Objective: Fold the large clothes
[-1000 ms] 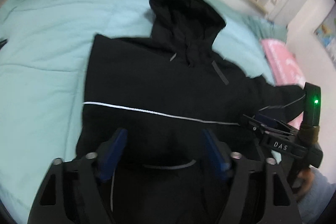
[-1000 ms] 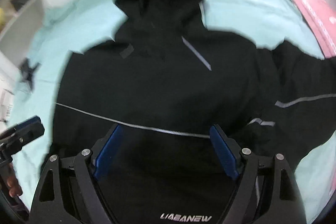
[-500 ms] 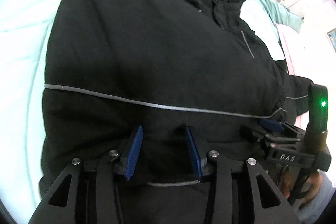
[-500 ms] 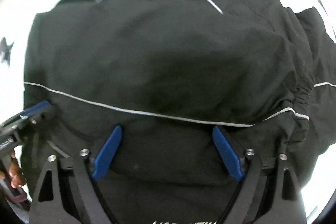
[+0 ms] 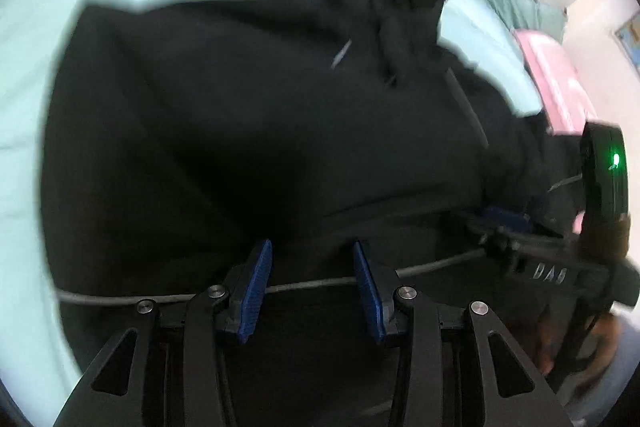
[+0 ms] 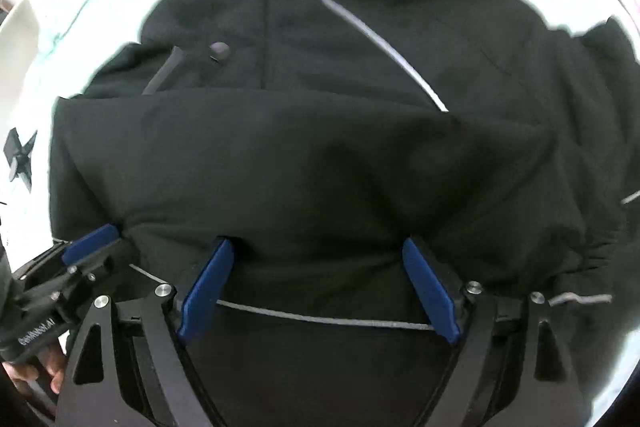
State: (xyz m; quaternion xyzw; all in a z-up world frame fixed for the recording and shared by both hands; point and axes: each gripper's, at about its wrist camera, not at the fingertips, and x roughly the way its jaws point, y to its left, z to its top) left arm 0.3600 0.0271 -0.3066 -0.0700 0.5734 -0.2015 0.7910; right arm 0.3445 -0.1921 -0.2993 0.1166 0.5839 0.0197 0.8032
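left view: your left gripper [image 5: 312,267] sits low center, fingers partly spread around a fold of the black jacket [image 5: 240,115], which fills the frame on the green bedsheet [image 5: 32,75].
right view: your right gripper [image 6: 320,275] is bottom center, fingers wide apart against the jacket's [image 6: 320,147] lifted hem; grip unclear.

The jacket [image 5: 240,131] is black with thin grey-white piping, the bedcover [image 5: 48,39] pale mint green, the pillow [image 5: 560,79] pink, and both the left gripper [image 5: 312,279] and right gripper [image 6: 320,287] are black with blue pads
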